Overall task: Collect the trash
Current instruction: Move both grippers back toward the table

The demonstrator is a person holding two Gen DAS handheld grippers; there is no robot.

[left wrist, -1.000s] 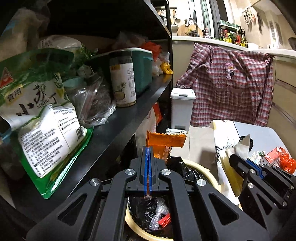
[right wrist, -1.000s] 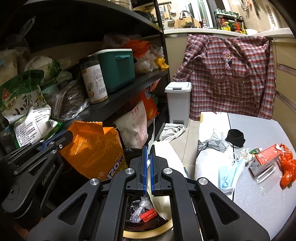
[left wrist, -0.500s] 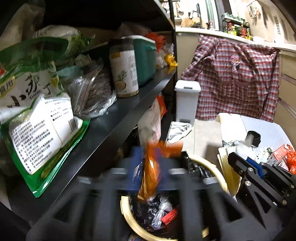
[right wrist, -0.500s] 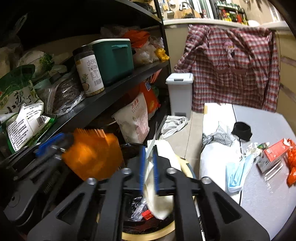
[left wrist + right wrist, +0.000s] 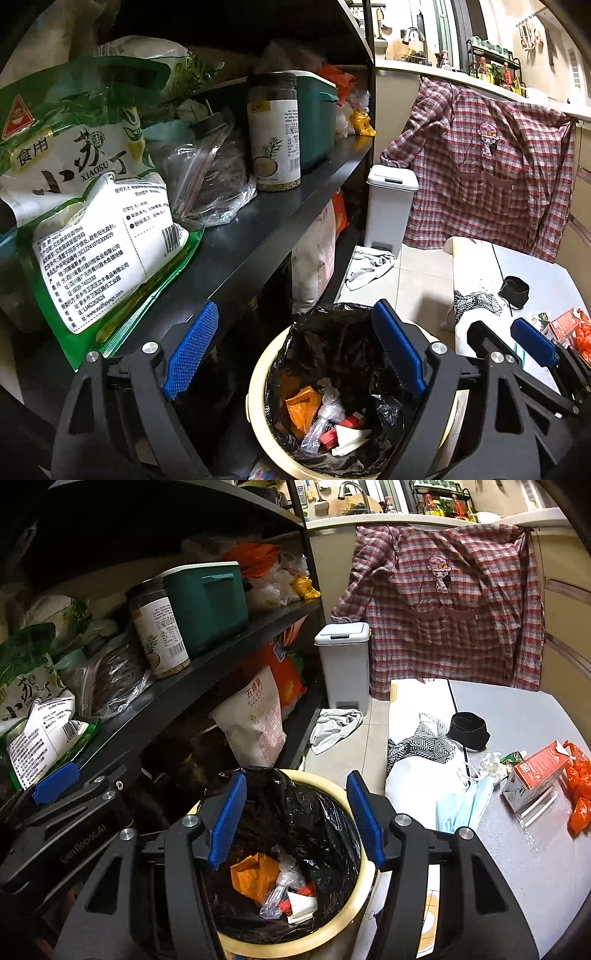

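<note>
Tall black metal shelf rack (image 5: 280, 206), packed w/ food bags & jars: off to left of both sets of jaws. Grey-topped table (image 5: 524, 849): right of right jaws, w/ litter on it – red-and-white paper carton (image 5: 535, 775), crumpled orange plastic wrapper (image 5: 578, 794), pale blue face mask (image 5: 465, 805), all well apart from either gripper. Round cream plastic bin w/ black liner bag (image 5: 332, 932): directly below & ahead of both jaw pairs. Left gripper (image 5: 295, 354): jaws opening, blue pads wide apart, nothing btwn them, only bin mouth seen through gap. Right gripper (image 5: 297, 818): jaws opening too, narrower gap, also empty, bin below. Trash inside liner, beneath both gaps, touching no pad: flat orange foil packet (image 5: 255, 877), clear crumpled plastic film (image 5: 282, 882) beside it, folded white paper scrap (image 5: 303, 904) w/ small red bits just next to it.
</note>
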